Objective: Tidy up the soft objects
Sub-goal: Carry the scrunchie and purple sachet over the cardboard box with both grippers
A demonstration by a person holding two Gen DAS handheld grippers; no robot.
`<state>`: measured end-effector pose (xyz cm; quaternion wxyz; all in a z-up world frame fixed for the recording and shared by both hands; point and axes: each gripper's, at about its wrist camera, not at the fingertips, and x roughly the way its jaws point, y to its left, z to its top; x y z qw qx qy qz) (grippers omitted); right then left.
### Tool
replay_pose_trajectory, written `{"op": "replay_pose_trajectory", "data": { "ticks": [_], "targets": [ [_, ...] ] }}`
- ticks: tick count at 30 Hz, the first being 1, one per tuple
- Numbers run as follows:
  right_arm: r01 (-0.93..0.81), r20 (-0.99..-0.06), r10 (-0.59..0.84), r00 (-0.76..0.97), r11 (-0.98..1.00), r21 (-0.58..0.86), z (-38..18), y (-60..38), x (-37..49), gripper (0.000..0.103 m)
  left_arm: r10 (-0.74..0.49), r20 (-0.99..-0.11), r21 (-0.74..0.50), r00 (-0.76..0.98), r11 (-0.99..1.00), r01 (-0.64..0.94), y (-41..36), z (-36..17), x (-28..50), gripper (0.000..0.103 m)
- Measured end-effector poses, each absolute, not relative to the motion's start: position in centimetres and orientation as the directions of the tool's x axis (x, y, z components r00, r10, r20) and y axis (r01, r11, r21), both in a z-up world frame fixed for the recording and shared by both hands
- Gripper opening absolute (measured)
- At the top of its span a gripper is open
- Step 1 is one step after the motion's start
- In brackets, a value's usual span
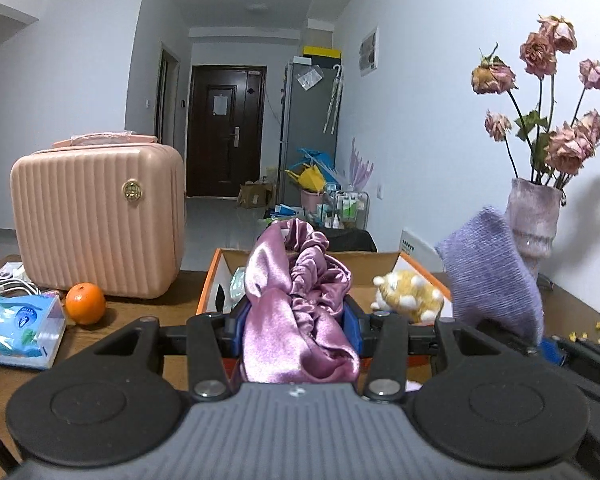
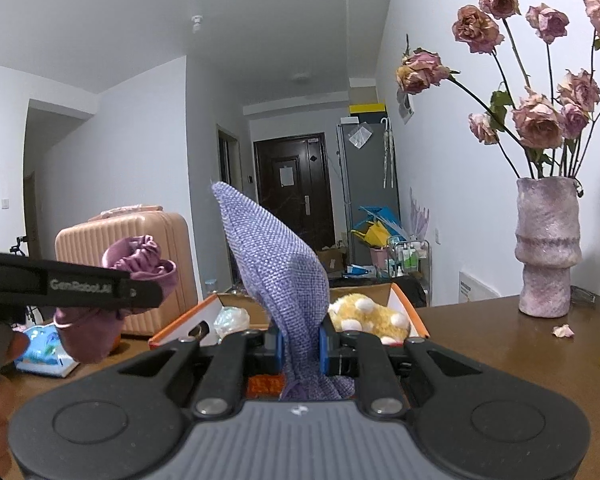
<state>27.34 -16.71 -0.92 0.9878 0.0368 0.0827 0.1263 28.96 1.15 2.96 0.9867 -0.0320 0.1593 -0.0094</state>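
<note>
My left gripper (image 1: 296,320) is shut on a pink satin bonnet (image 1: 296,300) and holds it up in front of an orange-edged cardboard box (image 1: 210,280). It also shows at the left of the right wrist view (image 2: 140,268). My right gripper (image 2: 300,344) is shut on a purple knitted cloth (image 2: 276,256), which stands up between the blue pads; the cloth also shows in the left wrist view (image 1: 492,268). A yellow plush toy (image 1: 408,294) with white spots lies inside the box, also visible in the right wrist view (image 2: 368,316).
A pink ribbed case (image 1: 96,220), an orange (image 1: 85,303) and a blue tissue pack (image 1: 18,326) sit on the wooden table at the left. A purple vase (image 2: 546,246) of dried roses stands at the right by the wall. A crumpled plastic bag (image 2: 232,320) lies in the box.
</note>
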Motion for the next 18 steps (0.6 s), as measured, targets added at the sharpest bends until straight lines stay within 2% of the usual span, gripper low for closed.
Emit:
{"op": "replay_pose_trajectory", "data": {
  "ticks": [18],
  "targets": [
    [-0.227, -0.132, 0.245, 0.96, 0.964, 0.142, 0.1, -14.1, 34.3, 0.016, 0.032, -0.285, -0.143, 0.958, 0.987, -0.075, 2.6, 4.0, 35.0, 0.046]
  ]
}}
